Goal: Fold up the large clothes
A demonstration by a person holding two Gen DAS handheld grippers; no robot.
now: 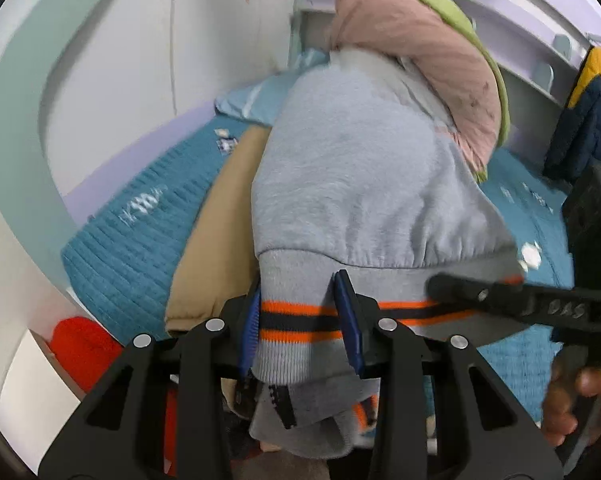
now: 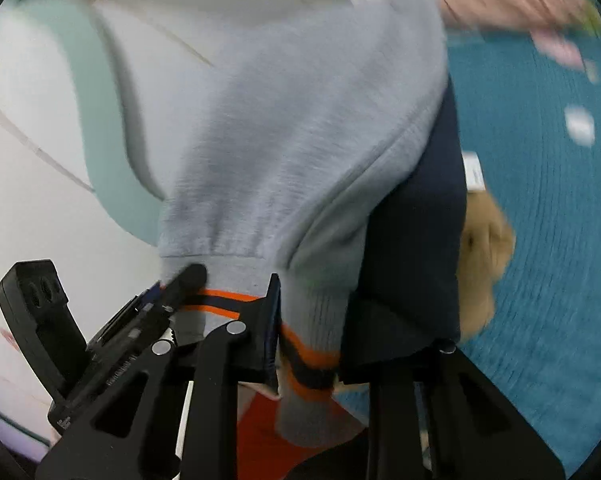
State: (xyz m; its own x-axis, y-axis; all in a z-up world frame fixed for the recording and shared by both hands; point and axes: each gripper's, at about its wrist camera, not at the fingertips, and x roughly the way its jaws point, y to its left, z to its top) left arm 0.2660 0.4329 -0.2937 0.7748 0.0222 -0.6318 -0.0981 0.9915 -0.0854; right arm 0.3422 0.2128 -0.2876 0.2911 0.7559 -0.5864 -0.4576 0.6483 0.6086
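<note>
I have the left hand-held gripper (image 1: 300,320) clamped on the striped ribbed hem of the grey sweatshirt (image 1: 352,168), which hangs lifted over the bed's teal blanket (image 1: 132,240). My right hand-held gripper (image 2: 312,328) grips the same hem just beside it, its black finger (image 1: 500,292) reaching in from the right in the left wrist view. Behind the sweatshirt I see a tan garment (image 1: 216,248) and a pink quilted bundle (image 1: 428,60) on the bed.
</note>
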